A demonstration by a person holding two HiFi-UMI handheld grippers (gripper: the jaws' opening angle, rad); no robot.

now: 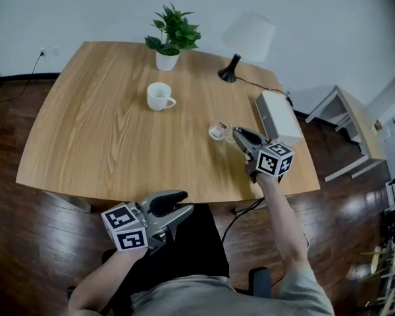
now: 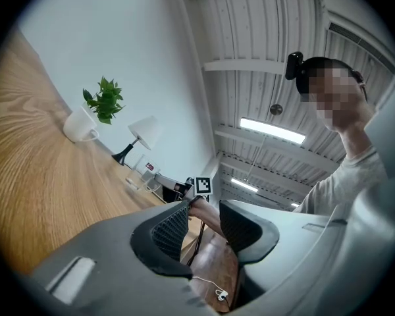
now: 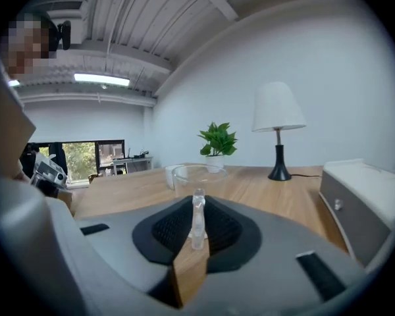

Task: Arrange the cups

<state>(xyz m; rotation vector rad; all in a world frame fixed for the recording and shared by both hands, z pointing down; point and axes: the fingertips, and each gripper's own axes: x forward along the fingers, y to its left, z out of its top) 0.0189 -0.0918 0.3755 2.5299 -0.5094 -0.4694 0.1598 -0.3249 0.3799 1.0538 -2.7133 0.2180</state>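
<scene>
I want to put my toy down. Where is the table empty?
Left of the white mug the table is bare wood, down to the near edge. The right end is crowded: the right gripper holding the glass cup, the white box, the lamp behind.

1. Head view: high above the person, facing steeply down; whole counter [image 1: 105, 137] in frame, left gripper [image 1: 183, 207] just off the near edge, right gripper [image 1: 237, 134] over the right side.
2. Left gripper view: low by the near edge, tilted up along its fingers [image 2: 171, 229], facing across the counter; ceiling fills much of it.
3. Right gripper view: close above the counter, near level, glass cup [image 3: 197, 206] right at the lens.
4. Shared by all three: plant [image 1: 174, 28], lamp [image 1: 249, 38], white mug [image 1: 160, 96]. Left gripper view also catches the right gripper.
</scene>
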